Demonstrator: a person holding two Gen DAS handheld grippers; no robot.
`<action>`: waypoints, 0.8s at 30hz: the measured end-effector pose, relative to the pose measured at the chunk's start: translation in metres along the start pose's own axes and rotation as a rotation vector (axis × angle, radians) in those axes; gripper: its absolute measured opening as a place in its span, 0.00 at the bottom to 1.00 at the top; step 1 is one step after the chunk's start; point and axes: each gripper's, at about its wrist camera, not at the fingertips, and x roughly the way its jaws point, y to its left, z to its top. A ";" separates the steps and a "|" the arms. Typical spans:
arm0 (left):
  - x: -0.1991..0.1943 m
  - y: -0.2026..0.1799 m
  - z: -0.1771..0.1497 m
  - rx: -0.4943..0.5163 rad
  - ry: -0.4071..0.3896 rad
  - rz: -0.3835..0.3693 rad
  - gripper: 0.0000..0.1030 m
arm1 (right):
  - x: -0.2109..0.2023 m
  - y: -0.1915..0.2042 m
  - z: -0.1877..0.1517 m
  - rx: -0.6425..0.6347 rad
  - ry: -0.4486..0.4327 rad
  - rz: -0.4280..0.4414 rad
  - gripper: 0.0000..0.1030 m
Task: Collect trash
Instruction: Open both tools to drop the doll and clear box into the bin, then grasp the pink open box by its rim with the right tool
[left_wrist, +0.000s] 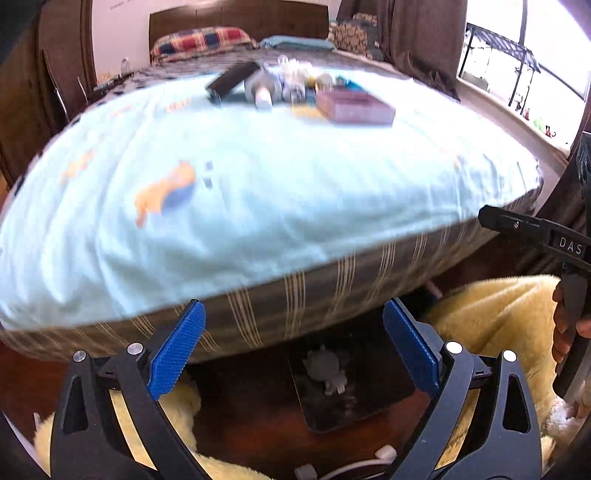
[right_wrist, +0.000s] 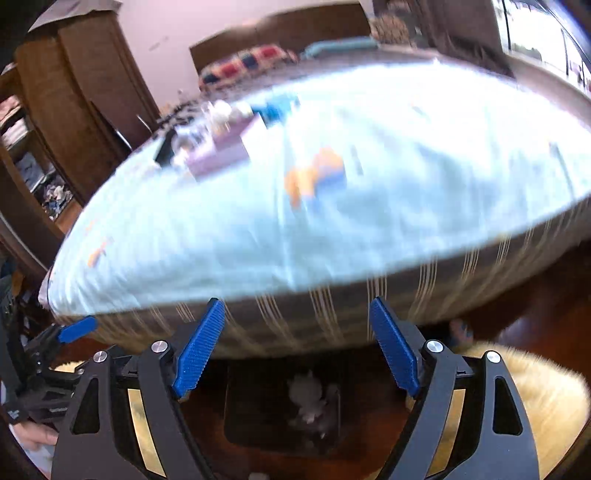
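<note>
while both views are motion-blurred, the basics read: left gripper (left_wrist: 293, 345) and right gripper (right_wrist: 297, 345) both stand wide with nothing between the blue pads. each hangs at the bottom centre of its frame over a dark bin (left_wrist: 354, 387) on the wood floor below the bed edge. inside the bin lies a pale crumpled wad (left_wrist: 328, 371), probably tissue or wrapper; too blurred to say more.

remaining trash candidates, my guess: the clutter pile (left_wrist: 291, 83) at upper centre of the left view, on the light blue sheet (left_wrist: 258, 192). it holds a black flat object (left_wrist: 231, 81), a purple box (left_wrist: 354, 107), and some clear and white bits i can't identify. which are trash and which keepers i cannot tell.

risks from here:
- pile is packed tight, items touching. wide jaws going in could grab two things or knock one off the bed.
- soft sheet. pads pressing down may pinch fabric along with the item.
- clear plastic bits look light and slippery, could pop out on closing.
- bin mouth sits partly under the mattress overhang, so a drop from too far forward lands on the bed edge.

view differences:
- left view shows the right tool's black handle (left_wrist: 535, 229) and a hand (left_wrist: 565, 325) at right edge, plus the window at upper right.
- right view shows the left gripper's blue pad (right_wrist: 77, 328) at lower left, and the open wardrobe shelves (right_wrist: 40, 177) at left, absent from the left view.
- yellow fluffy rug (left_wrist: 491, 321) shows in both.
</note>
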 end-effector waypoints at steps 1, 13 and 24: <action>0.000 -0.006 0.002 0.002 -0.009 0.003 0.90 | -0.001 0.003 0.008 -0.015 -0.015 -0.003 0.85; 0.017 0.024 0.053 -0.015 -0.026 0.073 0.91 | 0.049 0.050 0.077 -0.059 -0.034 0.029 0.85; 0.037 0.051 0.082 -0.022 -0.011 0.066 0.92 | 0.121 0.083 0.104 -0.110 0.004 -0.086 0.87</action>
